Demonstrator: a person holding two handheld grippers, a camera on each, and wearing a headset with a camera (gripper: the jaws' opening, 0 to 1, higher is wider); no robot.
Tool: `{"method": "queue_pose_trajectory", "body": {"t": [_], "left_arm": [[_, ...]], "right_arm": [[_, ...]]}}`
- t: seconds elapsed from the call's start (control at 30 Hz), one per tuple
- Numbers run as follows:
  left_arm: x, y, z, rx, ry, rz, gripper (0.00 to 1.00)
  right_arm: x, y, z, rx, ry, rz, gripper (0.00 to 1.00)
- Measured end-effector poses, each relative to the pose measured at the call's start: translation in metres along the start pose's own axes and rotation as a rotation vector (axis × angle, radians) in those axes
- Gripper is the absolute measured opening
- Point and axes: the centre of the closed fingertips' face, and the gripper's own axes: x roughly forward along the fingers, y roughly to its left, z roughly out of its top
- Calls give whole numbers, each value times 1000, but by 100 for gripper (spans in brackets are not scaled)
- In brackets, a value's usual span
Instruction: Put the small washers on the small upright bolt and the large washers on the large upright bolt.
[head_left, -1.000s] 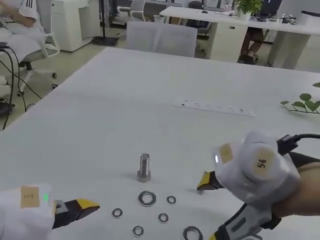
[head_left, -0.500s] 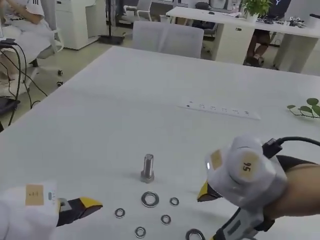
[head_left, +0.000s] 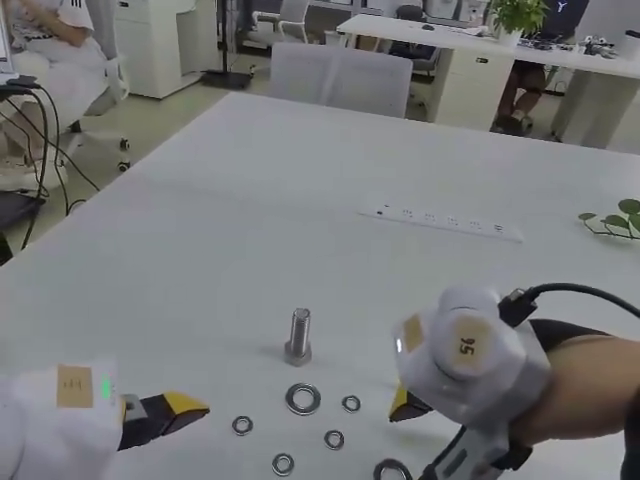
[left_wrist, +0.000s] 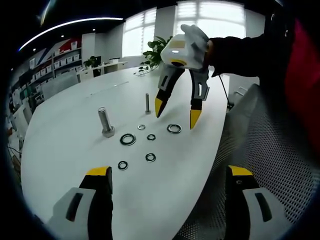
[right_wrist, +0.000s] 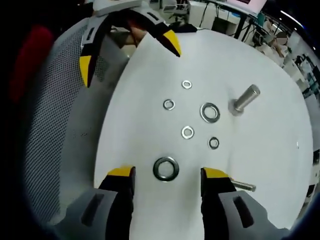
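The large bolt (head_left: 298, 335) stands upright on the white table (head_left: 260, 200), and the thin small bolt (left_wrist: 147, 102) stands beyond it. One large washer (head_left: 303, 399) lies flat in front of the large bolt. A second large washer (right_wrist: 166, 168) lies between the jaws of my right gripper (right_wrist: 168, 173), which is open and hovers just above it. Several small washers (right_wrist: 187, 132) are scattered between the two. My left gripper (left_wrist: 170, 172) is open and empty, low at the near table edge, left of the washers.
A white power strip (head_left: 440, 222) lies further back on the table. A plant (head_left: 615, 222) sits at the right edge. A mesh chair (left_wrist: 280, 150) stands close to the near table edge. Office chairs and desks stand behind.
My right gripper has moved nearer and lower, towards the large washer by the front edge. The left gripper has stayed put. The head camera has shifted a little.
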Motion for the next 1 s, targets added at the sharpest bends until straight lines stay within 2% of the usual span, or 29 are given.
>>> {"method": "queue_pose_trajectory", "body": {"t": [0.27,0.57,1.0], "left_arm": [[-1,0,1,-2,-4,2,94],[-1,0,1,-3,-6,1,93],[0,1,1,-5,-10,1,93]], "right_arm": [[6,0,0,-18,25,1,46],[10,2,-3,-5,42,11,37],[13,3,-4,-37,58,9,33]]}}
